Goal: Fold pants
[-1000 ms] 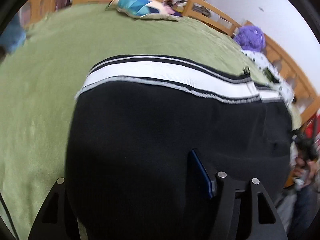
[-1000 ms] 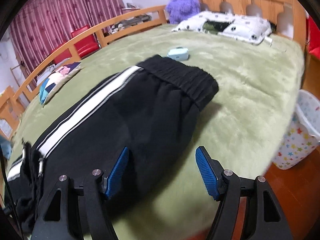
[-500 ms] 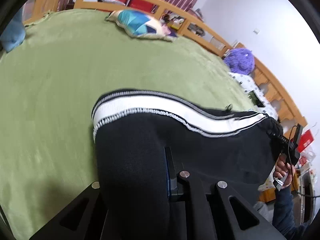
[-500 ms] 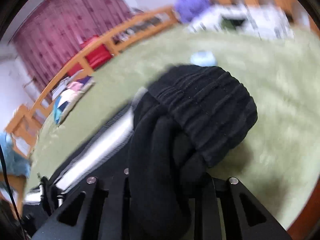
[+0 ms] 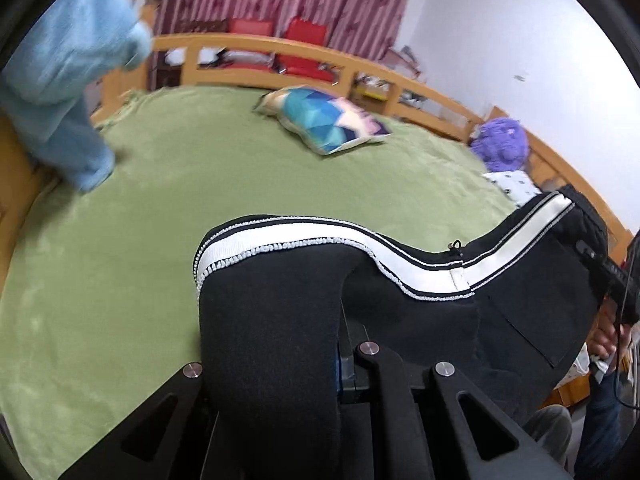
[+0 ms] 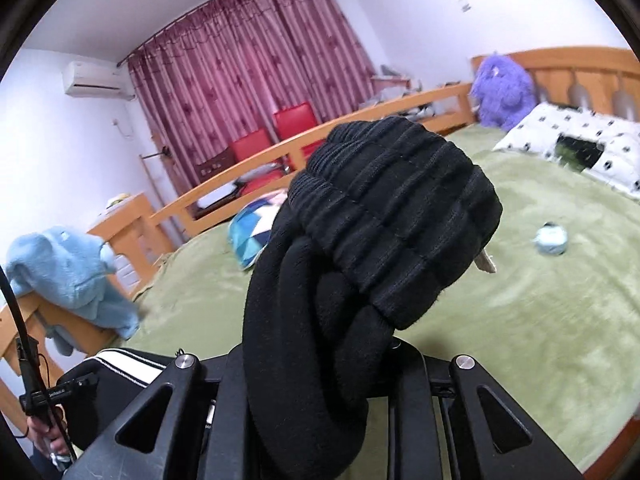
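The left gripper [image 5: 340, 360] is clamped on a bunched fold of the black track pants [image 5: 460, 312], its fingers drawn in tight against the cloth and mostly buried by it. The pants hang lifted above the green bedspread [image 5: 140, 240], the white side stripe [image 5: 320, 236] arching across toward the right gripper [image 6: 320, 384]. That one is pinched closed on the ribbed waistband [image 6: 400, 220], which bulges up over its fingers, held well above the bed. A patterned cushion [image 5: 324, 124] lies beyond, and a light-blue garment [image 5: 68, 80] drapes over the wooden bed rail [image 5: 360, 68].
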Demonstrator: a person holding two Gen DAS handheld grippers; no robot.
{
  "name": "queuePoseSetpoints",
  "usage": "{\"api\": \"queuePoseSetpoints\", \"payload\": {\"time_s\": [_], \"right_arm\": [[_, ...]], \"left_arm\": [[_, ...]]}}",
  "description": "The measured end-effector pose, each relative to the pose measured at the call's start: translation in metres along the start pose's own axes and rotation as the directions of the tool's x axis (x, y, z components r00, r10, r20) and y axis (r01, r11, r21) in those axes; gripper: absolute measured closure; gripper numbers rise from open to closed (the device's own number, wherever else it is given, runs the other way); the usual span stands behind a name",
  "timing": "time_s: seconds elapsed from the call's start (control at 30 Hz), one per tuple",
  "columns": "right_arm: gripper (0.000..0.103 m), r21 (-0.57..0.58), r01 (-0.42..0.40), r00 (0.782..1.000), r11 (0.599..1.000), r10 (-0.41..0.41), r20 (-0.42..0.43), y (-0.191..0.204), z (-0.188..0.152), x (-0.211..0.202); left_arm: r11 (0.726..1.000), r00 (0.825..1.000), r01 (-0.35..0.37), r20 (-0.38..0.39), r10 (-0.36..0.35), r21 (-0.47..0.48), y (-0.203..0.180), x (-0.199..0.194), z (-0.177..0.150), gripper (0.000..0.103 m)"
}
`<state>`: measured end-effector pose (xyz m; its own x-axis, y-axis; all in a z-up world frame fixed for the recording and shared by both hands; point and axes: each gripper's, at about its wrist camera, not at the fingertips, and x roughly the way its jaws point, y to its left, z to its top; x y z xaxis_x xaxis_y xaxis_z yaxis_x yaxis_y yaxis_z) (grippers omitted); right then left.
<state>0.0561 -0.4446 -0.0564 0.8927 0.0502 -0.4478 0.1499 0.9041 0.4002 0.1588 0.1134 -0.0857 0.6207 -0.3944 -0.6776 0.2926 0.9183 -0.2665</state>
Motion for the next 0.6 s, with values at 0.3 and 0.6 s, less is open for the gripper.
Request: {"api": "queuePoseSetpoints", "payload": {"time_s": [0.3, 0.6], "right_arm": [[0.059, -0.026, 0.245, 0.912, 0.969, -0.239, -0.333, -0.049, -0.095, 0.082], [0.057, -0.102, 0.323, 0.89, 0.941, -0.338, -0.305, -0.025, -0.115, 0.02]], "left_arm": [[0.984, 0.989, -0.024, -0.147, -0.002, -0.175, 0.066, 0.06, -0.075, 0.06], [0.977, 0.982, -0.13, -0.158, 0.103, -0.167, 0.063, 0.038, -0.116, 0.027]]}}
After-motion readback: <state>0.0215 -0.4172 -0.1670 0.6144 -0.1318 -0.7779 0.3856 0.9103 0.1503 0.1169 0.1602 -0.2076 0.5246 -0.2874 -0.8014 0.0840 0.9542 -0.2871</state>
